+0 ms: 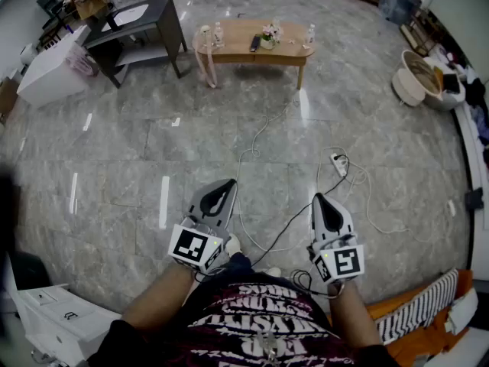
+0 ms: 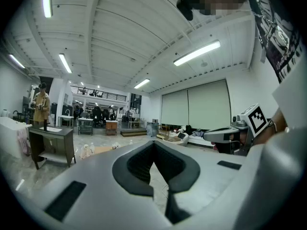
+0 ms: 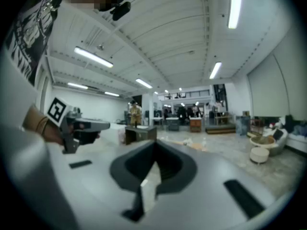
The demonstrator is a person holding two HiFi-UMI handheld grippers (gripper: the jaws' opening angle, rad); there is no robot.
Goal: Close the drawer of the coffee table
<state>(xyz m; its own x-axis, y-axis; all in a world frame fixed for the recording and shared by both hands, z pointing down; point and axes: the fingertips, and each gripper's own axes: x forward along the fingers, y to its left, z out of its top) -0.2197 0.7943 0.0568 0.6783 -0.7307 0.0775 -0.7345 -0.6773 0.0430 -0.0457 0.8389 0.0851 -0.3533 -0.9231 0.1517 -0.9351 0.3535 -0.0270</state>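
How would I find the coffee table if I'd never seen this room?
Look across the shiny grey floor to the far side. Right of the dark desk stands the coffee table. It alone is low, light wood, round-ended, with bottles and flowers on top.

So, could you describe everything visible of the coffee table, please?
The coffee table is low, light wood, with an oblong rounded top on legs, standing on the stone floor far ahead. Small bottles, a flower pot and a dark flat item sit on top; something pale pink hangs at its left end. Its drawer cannot be made out.
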